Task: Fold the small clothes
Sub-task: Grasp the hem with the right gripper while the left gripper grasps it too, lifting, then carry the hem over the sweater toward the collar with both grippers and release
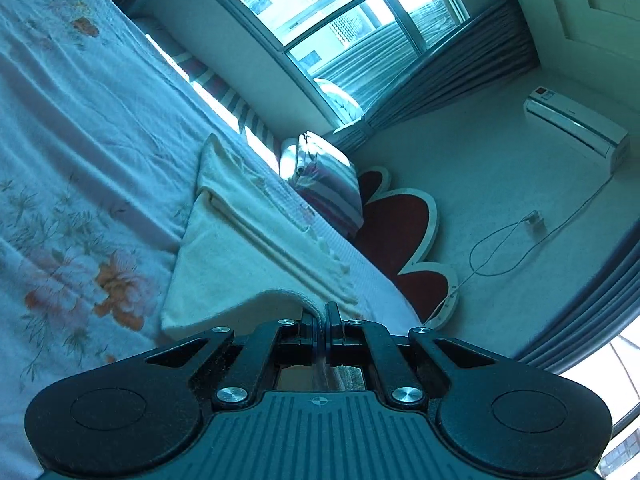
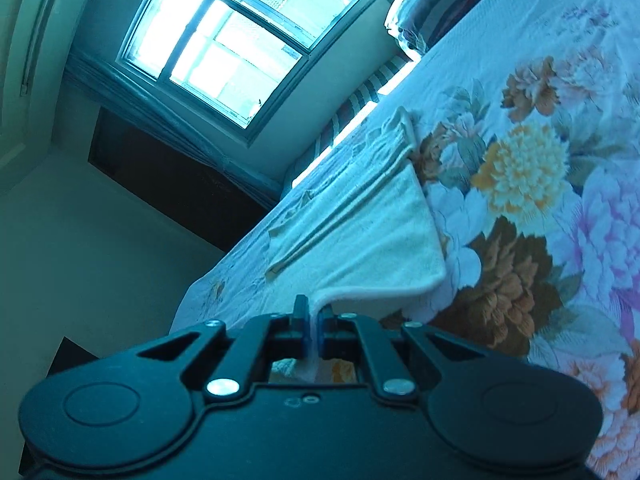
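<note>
Fold under way — not complete.
Left gripper (image 1: 322, 316) and right gripper (image 2: 311, 312) each clenched the cream garment (image 1: 240, 256) edge, lifted off the floral bedspread (image 1: 72, 120) — stacking outstanding.

No legible text, labels or numbers anywhere.

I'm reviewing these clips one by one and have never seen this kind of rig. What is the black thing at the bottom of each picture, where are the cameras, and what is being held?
No robot here: a person holds a two-finger tool in each hand, with a fisheye camera on each looking forward along the fingers. One picture comes from the left tool, the other from the right tool. Both are shut on an edge of a cream garment, partly folded, lying on a bed with a floral bedspread. Behind are a window, a striped pillow and a wall air conditioner.
</note>
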Tool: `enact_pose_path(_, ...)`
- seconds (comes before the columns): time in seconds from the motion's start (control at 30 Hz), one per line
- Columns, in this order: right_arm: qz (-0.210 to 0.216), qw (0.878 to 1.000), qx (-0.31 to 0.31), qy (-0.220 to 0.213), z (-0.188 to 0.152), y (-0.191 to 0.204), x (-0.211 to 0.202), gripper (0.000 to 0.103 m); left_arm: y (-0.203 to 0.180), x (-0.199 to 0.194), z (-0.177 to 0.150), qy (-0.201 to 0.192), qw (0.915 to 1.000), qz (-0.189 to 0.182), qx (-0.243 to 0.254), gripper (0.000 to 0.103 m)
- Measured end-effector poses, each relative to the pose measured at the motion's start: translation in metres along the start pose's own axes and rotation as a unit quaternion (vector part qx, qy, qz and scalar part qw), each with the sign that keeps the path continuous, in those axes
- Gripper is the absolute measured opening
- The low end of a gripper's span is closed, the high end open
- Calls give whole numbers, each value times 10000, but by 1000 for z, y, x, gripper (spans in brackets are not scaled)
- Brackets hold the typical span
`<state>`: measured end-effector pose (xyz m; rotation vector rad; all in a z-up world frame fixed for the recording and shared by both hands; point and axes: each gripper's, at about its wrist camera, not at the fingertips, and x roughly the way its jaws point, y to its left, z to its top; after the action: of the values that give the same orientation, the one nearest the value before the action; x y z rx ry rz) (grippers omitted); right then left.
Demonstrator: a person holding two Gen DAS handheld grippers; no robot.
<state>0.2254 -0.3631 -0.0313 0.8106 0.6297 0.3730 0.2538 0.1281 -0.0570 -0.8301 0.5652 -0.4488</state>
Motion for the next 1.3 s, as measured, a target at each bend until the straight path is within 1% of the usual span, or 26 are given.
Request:
enact_pose_path(0.1,114,9998,-105,-94,34,9,18,5,-6,23,23,-186,9998,-5,-58,3)
enact_pose_path(0.2,131,9995,-220,-197,65,15,39,5,-7,48,46,-343,9994,23,-98,3)
enact_pose_path(0.37,142,9990,-304,-287,112,15,80,5,-8,92,83,-472,9986,1,-232,3)
enact_pose_path(0.57,259,9993,-130,-241,169,-5,139,5,6,158,122,-388,9988,137,-275,3)
enact_pose_path(0.7,277,9996,11,-110,197,-24,187,5,30,207,141,-245,9984,365,-369,3)
enact_pose_path(0.83,229,9996,175,39,212,-50,230,5,54,251,154,-104,9972,616,-420,3)
enact_pose_path(0.97,135,9987,430,227,218,-78,270,5,76,288,163,124,9944,922,-500,3)
enact_pose_path(1.0,105,9983,515,260,219,-84,278,5,81,298,164,219,9928,1067,-500,3)
enact_pose_path(1.1,11,9962,797,364,218,-102,294,5,92,317,165,412,9896,1261,-565,3)
enact_pose_path(1.13,-22,9949,928,405,218,-109,300,5,95,322,166,433,9890,1285,-590,3)
enact_pose_path(1.23,-111,9926,1112,477,216,-120,309,6,101,330,171,334,9882,1303,-736,3)
enact_pose_path(1.3,-162,9922,1152,436,216,-124,311,9,103,335,176,286,9881,1294,-782,3)
